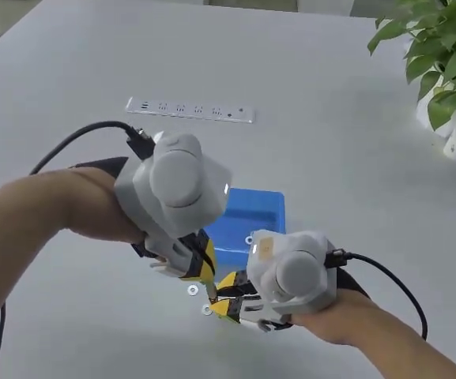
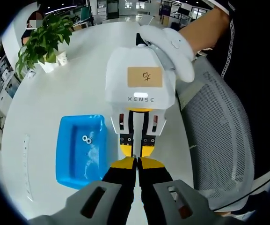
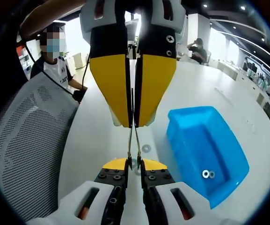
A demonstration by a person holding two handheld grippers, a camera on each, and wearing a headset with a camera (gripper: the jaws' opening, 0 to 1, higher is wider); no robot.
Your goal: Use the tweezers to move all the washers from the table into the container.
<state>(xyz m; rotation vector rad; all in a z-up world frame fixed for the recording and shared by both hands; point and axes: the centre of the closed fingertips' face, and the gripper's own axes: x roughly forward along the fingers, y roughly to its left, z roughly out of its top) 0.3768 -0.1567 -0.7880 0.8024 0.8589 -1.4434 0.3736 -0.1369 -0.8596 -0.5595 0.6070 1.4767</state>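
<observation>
Holding tweezers between both grippers: left gripper jaws clamped on them, right gripper jaws nearly together, seemingly pinching legs. Tweezers' long axis runs jaw to jaw. Nearest washer just right of right jaws, which are nearer; container further right.

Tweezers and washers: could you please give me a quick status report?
Both shut on tweezers: left hand-held gripper, right hand-held gripper. Two washers in container, loose washers on table. Nothing blocking.
</observation>
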